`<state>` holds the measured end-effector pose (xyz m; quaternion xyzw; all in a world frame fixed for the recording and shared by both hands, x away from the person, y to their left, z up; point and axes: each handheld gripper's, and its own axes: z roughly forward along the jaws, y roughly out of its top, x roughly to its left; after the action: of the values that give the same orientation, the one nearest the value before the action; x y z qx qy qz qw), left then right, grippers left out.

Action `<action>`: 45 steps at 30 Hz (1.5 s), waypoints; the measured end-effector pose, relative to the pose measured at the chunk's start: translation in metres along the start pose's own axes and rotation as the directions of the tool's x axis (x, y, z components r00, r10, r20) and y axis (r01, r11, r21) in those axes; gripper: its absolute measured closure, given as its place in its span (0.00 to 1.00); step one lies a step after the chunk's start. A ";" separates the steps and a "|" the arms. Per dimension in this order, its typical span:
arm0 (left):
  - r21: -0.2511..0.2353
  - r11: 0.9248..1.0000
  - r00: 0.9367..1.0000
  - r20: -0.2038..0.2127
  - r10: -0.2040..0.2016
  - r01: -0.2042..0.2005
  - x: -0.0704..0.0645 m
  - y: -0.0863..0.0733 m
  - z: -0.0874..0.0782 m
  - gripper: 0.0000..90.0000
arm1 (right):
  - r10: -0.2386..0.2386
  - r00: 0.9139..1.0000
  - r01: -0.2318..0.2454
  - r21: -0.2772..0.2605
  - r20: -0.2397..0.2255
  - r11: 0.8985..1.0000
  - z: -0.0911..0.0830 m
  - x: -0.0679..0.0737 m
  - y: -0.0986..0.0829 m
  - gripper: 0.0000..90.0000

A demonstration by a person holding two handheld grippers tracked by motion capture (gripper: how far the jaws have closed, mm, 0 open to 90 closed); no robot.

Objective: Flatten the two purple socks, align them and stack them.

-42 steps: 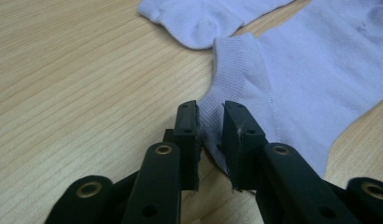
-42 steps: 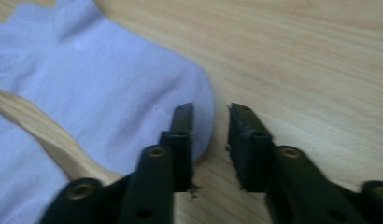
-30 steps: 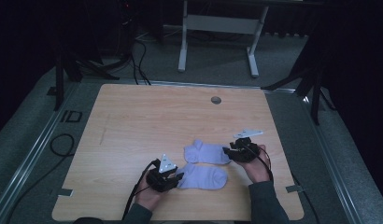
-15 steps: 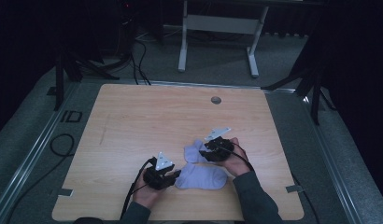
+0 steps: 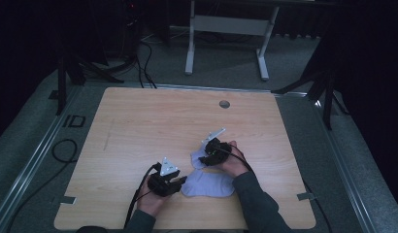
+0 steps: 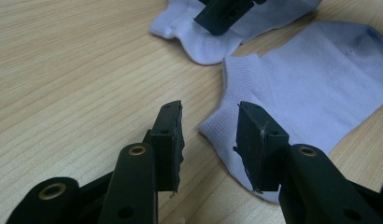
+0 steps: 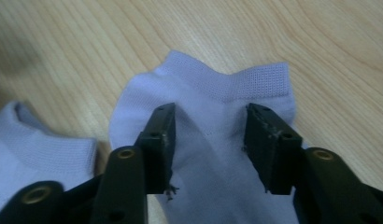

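High view: a wooden desk [image 5: 139, 126] with pale grain and rounded corners, a small round hole [image 5: 224, 104] near its far edge; two pale lilac socks lie near the near edge, right of the middle.
Containers: nothing on the desk holds anything; both socks lie flat on the bare wood.
Near sock: the near sock [image 5: 209, 185] lies closest to the near edge, a short ankle shape with a ribbed cuff; in the left gripper view [image 6: 315, 84] its knit is fine and smooth, its cuff end pointing at the left gripper.
Far sock: the far sock [image 5: 198, 158] lies just beyond it, their edges touching or nearly so, mostly covered by the right gripper; the right gripper view [image 7: 213, 121] shows its mesh-textured cuff band and a soft fold running down the middle.
Left gripper: the left gripper [image 5: 176, 181], black and hard-edged, sits at the near sock's left end; its jaws [image 6: 210, 140] stand apart, one over bare wood, the other over the cuff corner, gripping nothing.
Right gripper: the right gripper [image 5: 205, 156] rests low over the far sock; its jaws [image 7: 210, 144] stand wide apart on either side of the fold, cloth between them but not pinched.
Hands: dark sleeves come in from the near edge.
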<state>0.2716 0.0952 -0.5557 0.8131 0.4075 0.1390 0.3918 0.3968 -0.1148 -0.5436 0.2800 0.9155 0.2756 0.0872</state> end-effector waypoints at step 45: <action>-0.008 1.000 1.000 -0.004 0.001 -0.001 0.002 0.000 -0.004 0.66 | 0.212 0.977 -0.202 -0.348 -0.009 0.915 -0.109 -0.009 -0.057 0.94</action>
<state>0.2704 0.0986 -0.5528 0.8114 0.4075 0.1426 0.3941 0.3440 -0.2089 -0.4840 0.3595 0.8163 0.4363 0.1188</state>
